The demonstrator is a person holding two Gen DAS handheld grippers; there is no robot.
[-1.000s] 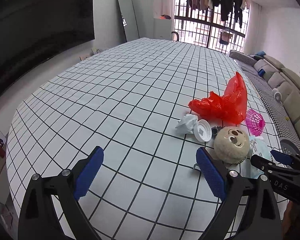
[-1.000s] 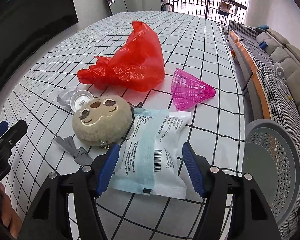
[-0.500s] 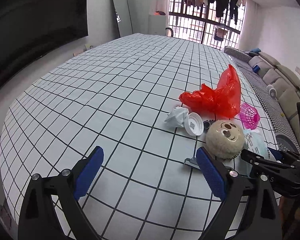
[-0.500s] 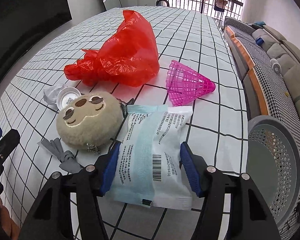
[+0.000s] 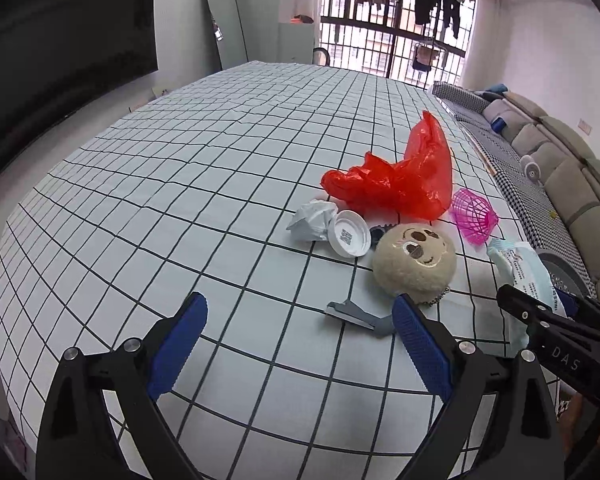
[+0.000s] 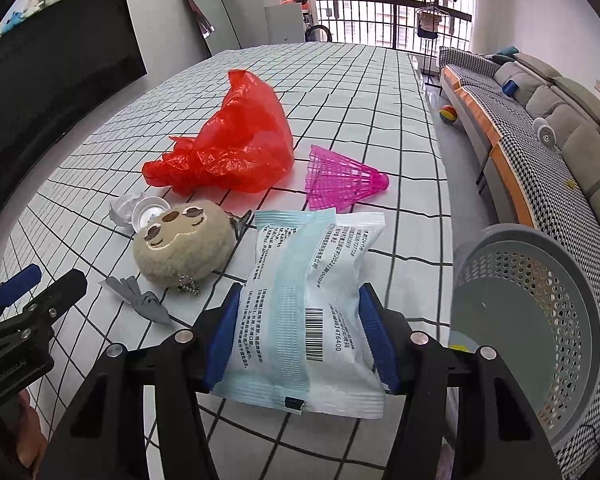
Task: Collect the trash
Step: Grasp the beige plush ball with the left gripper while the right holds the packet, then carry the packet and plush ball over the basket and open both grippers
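Observation:
My right gripper is shut on a white and pale blue packet, its blue pads pressing both sides, and the packet is tilted up off the checked tablecloth. A grey perforated basket stands just right of it, beside the table edge. My left gripper hangs open over the cloth with nothing between its fingers; a grey scrap lies by its right fingertip. A red plastic bag, a crumpled paper ball and a white cap lie further along the table.
A round beige plush toy sits left of the packet, and a pink plastic shuttlecock lies behind it. A sofa runs along the right wall, a dark screen along the left. Barred windows are at the far end.
The right jaws have closed onto the packet and raised its near end off the cloth. The left gripper has drifted towards the plush toy and grey scrap.

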